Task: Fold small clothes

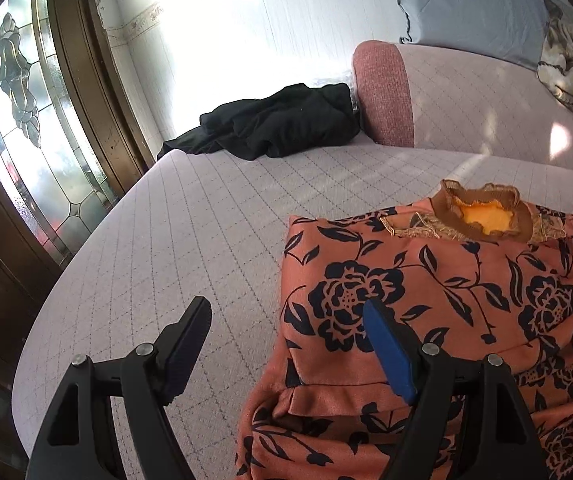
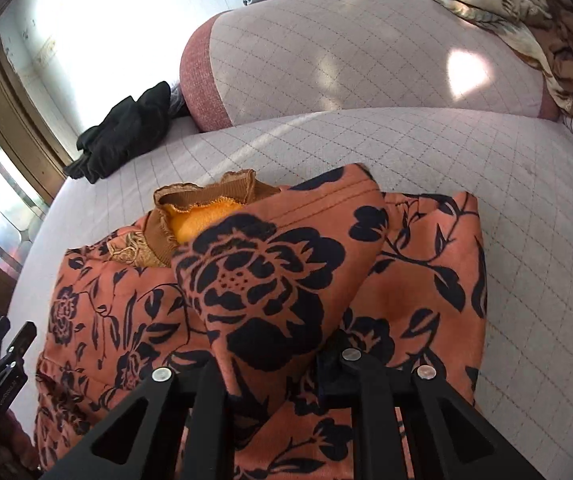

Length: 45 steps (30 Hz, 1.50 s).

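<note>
An orange-pink dress (image 1: 426,292) with dark blue flowers and a brown ruffled collar (image 1: 482,208) lies on the pale quilted bed (image 1: 206,220). My left gripper (image 1: 286,320) is open and empty, hovering over the dress's left edge, one finger over the bed, the other over the cloth. In the right wrist view the dress (image 2: 126,312) lies spread out, and my right gripper (image 2: 270,360) is shut on a fold of the dress (image 2: 270,272), lifted over the garment toward the collar (image 2: 206,204). The left gripper also shows in this view at the far left (image 2: 2,356).
A crumpled black garment (image 1: 282,120) lies at the far end of the bed beside a pink bolster (image 1: 486,100). A patterned blanket (image 2: 526,12) and grey pillow (image 1: 466,0) lie behind it. A stained-glass door (image 1: 26,120) stands left of the bed.
</note>
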### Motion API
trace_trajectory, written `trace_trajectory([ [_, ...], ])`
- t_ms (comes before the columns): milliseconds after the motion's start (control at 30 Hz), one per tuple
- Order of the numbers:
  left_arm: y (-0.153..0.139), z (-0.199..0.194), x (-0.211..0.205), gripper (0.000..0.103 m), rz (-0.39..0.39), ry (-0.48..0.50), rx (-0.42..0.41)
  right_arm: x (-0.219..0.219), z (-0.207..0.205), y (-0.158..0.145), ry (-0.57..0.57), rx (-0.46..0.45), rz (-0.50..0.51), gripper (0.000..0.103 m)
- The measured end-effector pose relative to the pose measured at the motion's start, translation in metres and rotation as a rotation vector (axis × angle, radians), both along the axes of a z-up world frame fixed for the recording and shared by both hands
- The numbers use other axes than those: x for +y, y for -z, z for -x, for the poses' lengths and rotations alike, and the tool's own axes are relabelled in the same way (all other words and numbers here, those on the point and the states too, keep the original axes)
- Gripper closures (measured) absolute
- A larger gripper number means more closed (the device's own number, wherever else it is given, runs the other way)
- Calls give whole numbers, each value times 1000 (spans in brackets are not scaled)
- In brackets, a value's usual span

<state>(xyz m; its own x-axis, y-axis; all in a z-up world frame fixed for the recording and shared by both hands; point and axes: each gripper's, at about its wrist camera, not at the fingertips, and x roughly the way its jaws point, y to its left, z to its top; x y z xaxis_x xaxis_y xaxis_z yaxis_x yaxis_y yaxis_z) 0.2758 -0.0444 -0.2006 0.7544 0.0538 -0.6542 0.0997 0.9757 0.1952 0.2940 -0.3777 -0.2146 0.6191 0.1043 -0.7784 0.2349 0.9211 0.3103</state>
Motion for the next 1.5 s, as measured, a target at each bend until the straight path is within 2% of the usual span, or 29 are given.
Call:
trace_trajectory([
  [167, -4, 0, 3, 24, 13, -16, -11, -5, 25, 1, 16, -11, -108, 88],
  [233, -5, -1, 3, 24, 14, -20, -12, -7, 32, 5, 24, -4, -154, 85],
  [467, -6, -2, 7, 24, 26, -34, -21, -13, 32, 14, 54, 28, -198, 83],
  [667, -8, -2, 8, 24, 35, -34, -23, -25, 40, 11, 107, -1, -222, 64],
  [700, -8, -2, 8, 24, 37, -35, -23, -28, 42, 11, 117, -5, -226, 52],
  [733, -8, -2, 8, 24, 37, -36, -23, -30, 44, 10, 135, -14, -228, 45],
  [1000, -12, 0, 8, 24, 68, -32, -27, -45, 58, -8, 223, -67, -220, 45],
  [1333, -22, 6, 6, 24, 107, -18, -47, -48, 66, -7, 276, -31, -160, 44],
  [1433, -22, 6, 5, 24, 109, -19, -47, -46, 68, 0, 267, 11, -101, 45],
  [1500, -23, 6, 4, 24, 119, -16, -44, -46, 63, 19, 264, 134, -42, 46],
])
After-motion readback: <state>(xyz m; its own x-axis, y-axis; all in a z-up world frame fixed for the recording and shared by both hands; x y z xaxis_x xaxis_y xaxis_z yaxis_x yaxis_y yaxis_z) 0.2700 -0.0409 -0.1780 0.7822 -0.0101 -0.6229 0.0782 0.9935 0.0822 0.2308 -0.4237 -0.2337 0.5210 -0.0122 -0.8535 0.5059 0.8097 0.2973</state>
